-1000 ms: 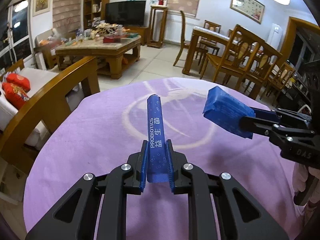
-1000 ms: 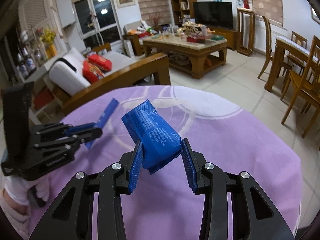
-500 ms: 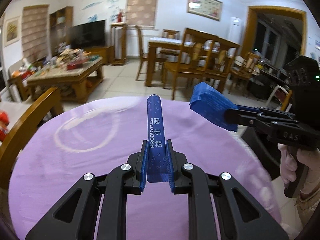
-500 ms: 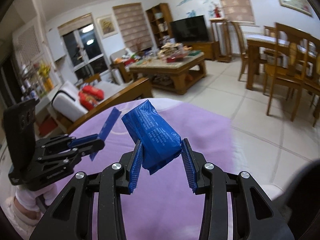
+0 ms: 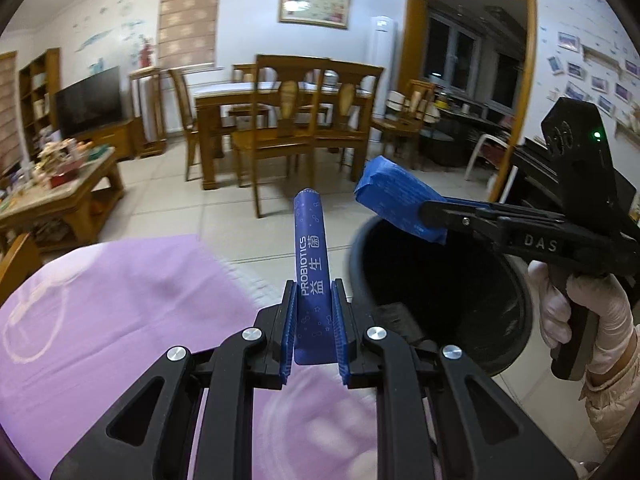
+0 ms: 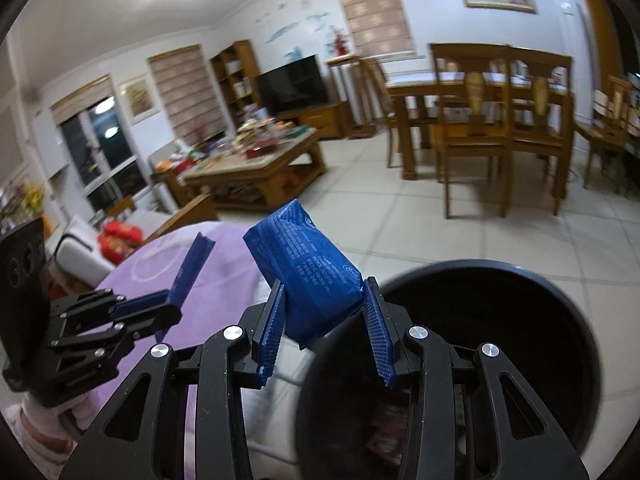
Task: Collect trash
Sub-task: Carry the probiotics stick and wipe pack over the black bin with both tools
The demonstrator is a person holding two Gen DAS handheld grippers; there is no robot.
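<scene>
While the right claw (image 6: 325, 322) pinches the blue packet (image 6: 308, 276) by its lower end only, most of the wrapper sticks up and leans away to the claw's left, out past the pads — a slack grip that could let it twist free early. Just ahead of and below this claw sits the black bin (image 6: 560, 300), its mouth partly under the right-hand pad; the packet itself hangs over the near rim, not the middle, so a release now could, I judge, bounce it off the edge onto the tiled floor.

Beside it, to its left, the left claw (image 5: 314, 330) is clamped narrow on the probiotics sachet (image 5: 311, 264), which stands tall and upright between the pads. From that claw the bin (image 5: 360, 248) lies ahead and to the right, while the purple-covered bench (image 5: 120, 300) is under it and to its left — dropped here, the sachet would likely land back on the cloth. Both claws converge on one opening and could knock together.
</scene>
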